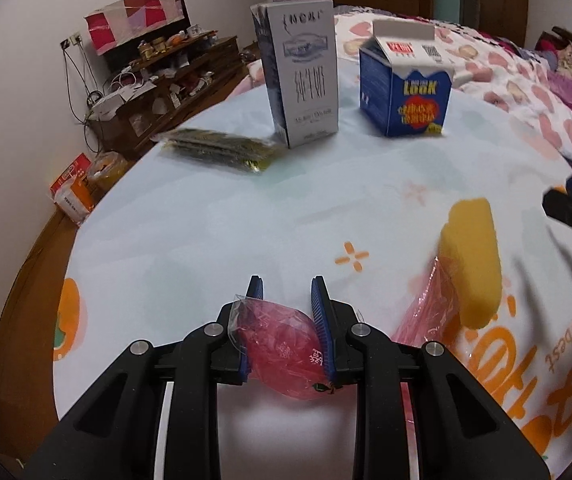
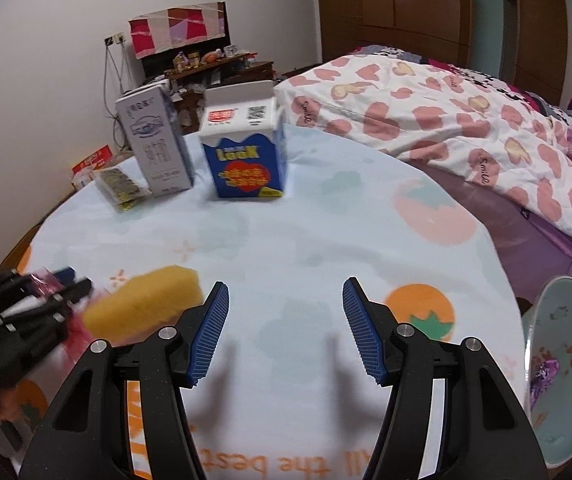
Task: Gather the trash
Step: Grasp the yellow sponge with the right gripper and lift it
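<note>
Left claw [image 1: 288,294] clamps red wrapper [image 1: 281,350]; right claw [image 2: 286,300] agape, angled down

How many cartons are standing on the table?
2: the tall grey milk carton at the far side beside a flat dark packet, and the blue gable-top carton just right of it. Nothing seems hidden behind them.

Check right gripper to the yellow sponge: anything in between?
Nothing visible. The right gripper is open and empty over bare tablecloth; the yellow sponge lies just off its left finger. The left gripper, beyond the sponge, grips a red plastic bag.
</note>
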The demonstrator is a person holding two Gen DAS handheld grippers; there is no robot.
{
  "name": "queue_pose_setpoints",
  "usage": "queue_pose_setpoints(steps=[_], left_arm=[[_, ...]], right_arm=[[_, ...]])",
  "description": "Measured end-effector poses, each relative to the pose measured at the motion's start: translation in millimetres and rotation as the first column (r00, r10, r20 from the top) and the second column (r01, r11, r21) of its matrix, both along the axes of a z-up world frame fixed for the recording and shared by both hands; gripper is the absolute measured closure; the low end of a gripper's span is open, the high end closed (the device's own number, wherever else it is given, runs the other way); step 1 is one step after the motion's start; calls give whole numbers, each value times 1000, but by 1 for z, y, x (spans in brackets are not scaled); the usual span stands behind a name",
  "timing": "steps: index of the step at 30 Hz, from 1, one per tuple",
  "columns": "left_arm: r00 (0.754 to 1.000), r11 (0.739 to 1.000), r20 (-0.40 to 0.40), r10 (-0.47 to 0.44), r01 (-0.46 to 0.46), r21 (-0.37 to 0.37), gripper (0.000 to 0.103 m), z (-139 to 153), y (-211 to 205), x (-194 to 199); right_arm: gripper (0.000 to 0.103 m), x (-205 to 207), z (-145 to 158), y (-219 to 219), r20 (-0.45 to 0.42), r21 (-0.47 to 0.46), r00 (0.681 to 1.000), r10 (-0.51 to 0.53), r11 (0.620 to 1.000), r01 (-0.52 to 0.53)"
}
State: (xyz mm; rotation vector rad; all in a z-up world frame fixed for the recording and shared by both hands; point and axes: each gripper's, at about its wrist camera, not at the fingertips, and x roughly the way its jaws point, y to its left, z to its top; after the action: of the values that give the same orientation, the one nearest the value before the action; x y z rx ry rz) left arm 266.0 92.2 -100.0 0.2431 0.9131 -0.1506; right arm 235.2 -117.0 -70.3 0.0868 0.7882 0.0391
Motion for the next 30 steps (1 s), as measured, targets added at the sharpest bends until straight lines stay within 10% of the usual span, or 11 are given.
queue_pose_setpoints(steps=[17,30], left_arm=[[1000,1000,-3,9,-9,-1,77,-6,7,-3],[996,994,-1,95,-95,-56,78,-1,39,-11]], right_arm=[[53,33,-20,62,-48,5,995,85,996,-85],[87,34,-32,74,-90,74,987,130,990,-123]])
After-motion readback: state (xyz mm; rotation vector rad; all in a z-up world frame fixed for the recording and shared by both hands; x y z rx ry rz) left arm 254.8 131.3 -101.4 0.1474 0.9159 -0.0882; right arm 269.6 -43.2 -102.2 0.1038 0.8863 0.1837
